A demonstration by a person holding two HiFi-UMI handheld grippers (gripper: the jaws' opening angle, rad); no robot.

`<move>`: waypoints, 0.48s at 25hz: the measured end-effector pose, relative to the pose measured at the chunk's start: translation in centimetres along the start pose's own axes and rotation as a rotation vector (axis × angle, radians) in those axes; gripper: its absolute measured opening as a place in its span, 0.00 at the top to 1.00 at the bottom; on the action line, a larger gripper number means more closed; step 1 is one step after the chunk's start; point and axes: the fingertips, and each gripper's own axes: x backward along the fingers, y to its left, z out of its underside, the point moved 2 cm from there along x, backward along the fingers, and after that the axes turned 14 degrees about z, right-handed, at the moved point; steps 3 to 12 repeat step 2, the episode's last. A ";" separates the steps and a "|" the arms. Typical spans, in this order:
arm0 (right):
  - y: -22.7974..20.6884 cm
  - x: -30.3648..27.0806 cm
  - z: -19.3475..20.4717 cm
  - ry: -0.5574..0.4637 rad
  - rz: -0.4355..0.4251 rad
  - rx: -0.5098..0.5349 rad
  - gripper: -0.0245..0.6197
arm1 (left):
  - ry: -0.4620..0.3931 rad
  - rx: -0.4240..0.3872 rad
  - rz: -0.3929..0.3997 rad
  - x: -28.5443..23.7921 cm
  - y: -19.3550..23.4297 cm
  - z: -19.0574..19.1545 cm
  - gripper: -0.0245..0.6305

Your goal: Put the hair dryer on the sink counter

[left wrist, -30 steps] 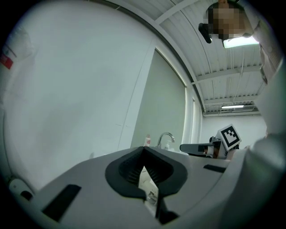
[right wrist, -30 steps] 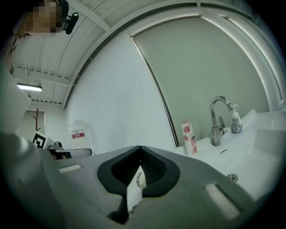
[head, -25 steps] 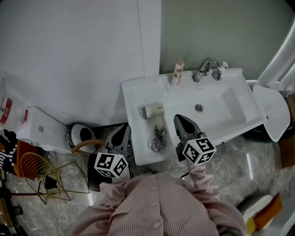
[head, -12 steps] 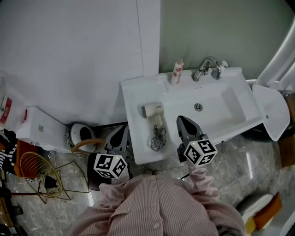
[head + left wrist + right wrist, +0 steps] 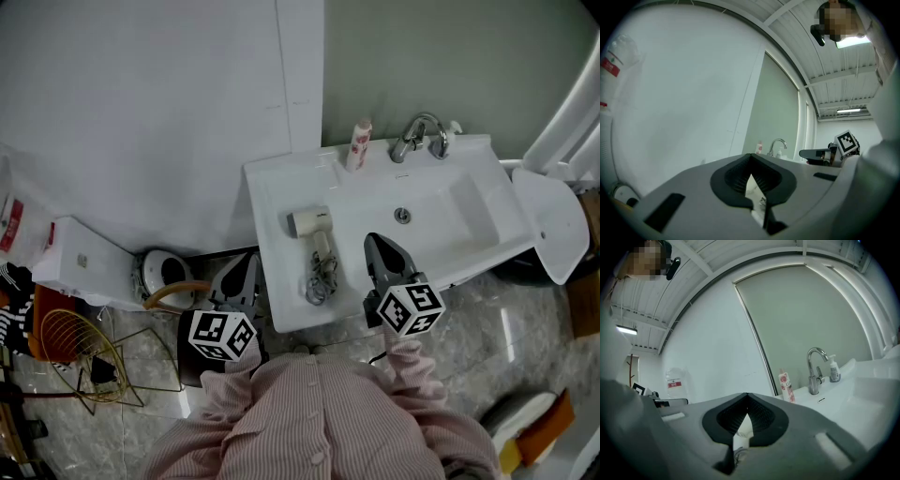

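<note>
Hair dryer (image 5: 313, 225) lies flat on the white tabletop (image 5: 272, 197), left of the basin, with its handle pointing toward the front edge. Its cord (image 5: 317, 283) is bunched near that edge. Left tool (image 5: 247, 264), jaws together and gripping nothing, hangs just outside the front-left corner. Right tool (image 5: 375, 244), jaws likewise together and empty, sits over the front edge, right of the cord. Faucet (image 5: 419, 137) and bottle (image 5: 357, 145) stand at the back edge.
</note>
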 end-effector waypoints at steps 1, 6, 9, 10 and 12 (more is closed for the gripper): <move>0.0 0.0 0.0 -0.001 0.002 0.000 0.95 | 0.001 0.000 0.000 0.0 0.0 0.0 0.96; -0.1 0.0 0.0 -0.001 0.003 -0.001 0.95 | 0.001 0.001 0.000 -0.1 0.1 0.0 0.97; -0.1 0.0 0.0 -0.001 0.003 -0.001 0.95 | 0.001 0.001 0.000 -0.1 0.1 0.0 0.97; -0.1 0.0 0.0 -0.001 0.003 -0.001 0.95 | 0.001 0.001 0.000 -0.1 0.1 0.0 0.97; -0.1 0.0 0.0 -0.001 0.003 -0.001 0.95 | 0.001 0.001 0.000 -0.1 0.1 0.0 0.97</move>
